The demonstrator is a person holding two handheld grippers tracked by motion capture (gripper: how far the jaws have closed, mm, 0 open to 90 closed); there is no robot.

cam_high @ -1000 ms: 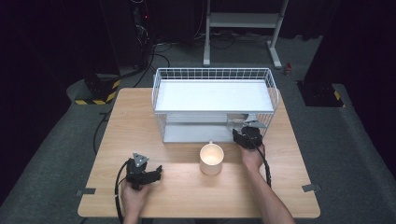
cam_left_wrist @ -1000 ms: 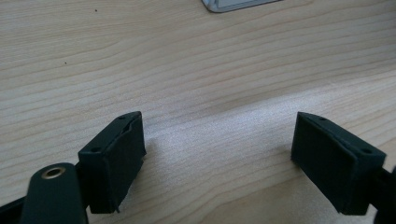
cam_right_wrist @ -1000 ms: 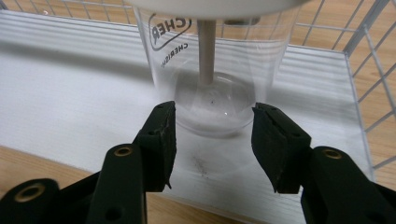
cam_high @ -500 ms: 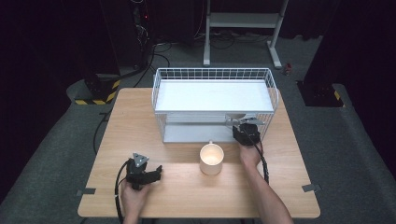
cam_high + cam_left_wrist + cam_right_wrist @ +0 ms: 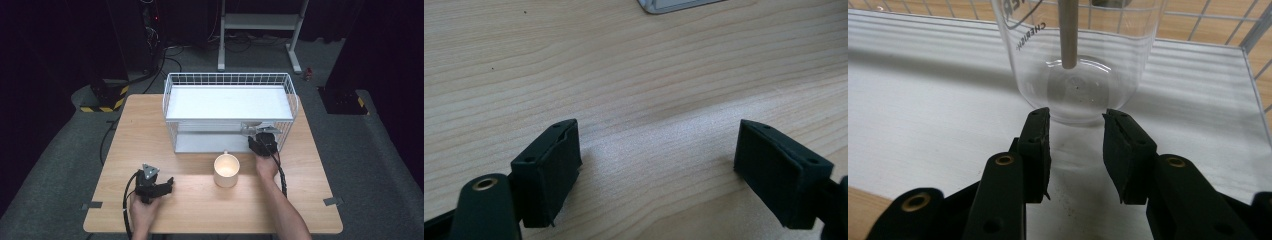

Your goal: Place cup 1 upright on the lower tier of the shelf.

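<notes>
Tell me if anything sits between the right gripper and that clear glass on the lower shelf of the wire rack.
Nothing visible does. In the right gripper view the right gripper points straight at the base of the clear glass, with only bare white shelf between them. Its jaws stand partly open, narrower than the glass. The mug stands outside the wire rack, off that line.

A light wooden tabletop (image 5: 150, 130) stands on a grey carpet floor (image 5: 60, 165). On its far half sits a white wire rack (image 5: 170, 100) with a white upper shelf (image 5: 227, 102) and a white lower shelf (image 5: 200, 143). A cream mug (image 5: 226, 170) stands upright just in front of the rack. A clear glass beaker (image 5: 1083, 55) with printed marks stands on the lower shelf. Behind the tabletop there is a white metal frame (image 5: 260, 22).
</notes>
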